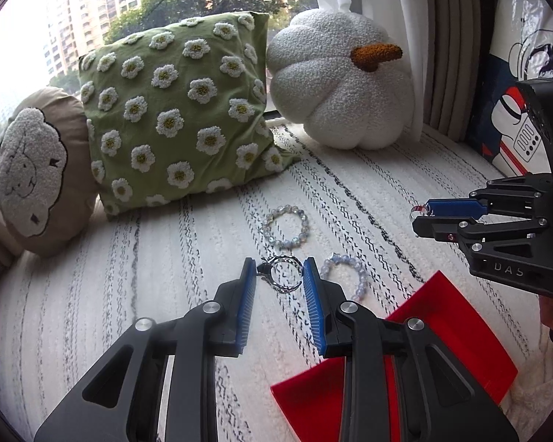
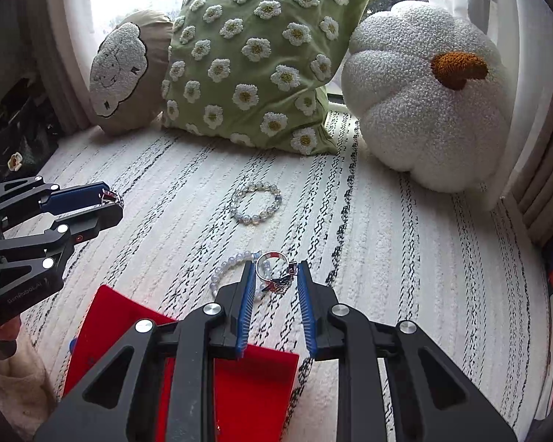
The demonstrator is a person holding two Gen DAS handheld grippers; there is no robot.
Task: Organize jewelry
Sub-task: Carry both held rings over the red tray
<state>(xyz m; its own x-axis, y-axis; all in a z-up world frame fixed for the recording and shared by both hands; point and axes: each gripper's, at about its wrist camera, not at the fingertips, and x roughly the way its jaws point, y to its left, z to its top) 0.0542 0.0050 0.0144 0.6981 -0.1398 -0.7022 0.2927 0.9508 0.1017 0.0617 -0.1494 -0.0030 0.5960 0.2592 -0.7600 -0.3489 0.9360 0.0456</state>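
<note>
My left gripper (image 1: 279, 272) is shut on a silver ring with a dark ornament (image 1: 282, 273), held between its blue pads above the rug. My right gripper (image 2: 275, 272) is shut on a silver ring with a red and blue ornament (image 2: 274, 274). Each gripper also shows in the other view, the right one (image 1: 418, 217) and the left one (image 2: 110, 199), both holding their rings. A pale beaded bracelet (image 1: 285, 226) lies on the rug further off. A second beaded bracelet (image 1: 346, 276) lies beside the red tray (image 1: 442, 324), which also shows in the right wrist view (image 2: 110, 316).
A white rug with black stripes (image 2: 387, 243) covers the window seat. At the back stand a beige sheep cushion (image 1: 37, 169), a green daisy pillow (image 1: 180, 110) and a white pumpkin cushion (image 1: 339, 81). A printed bag (image 1: 516, 110) stands on the right.
</note>
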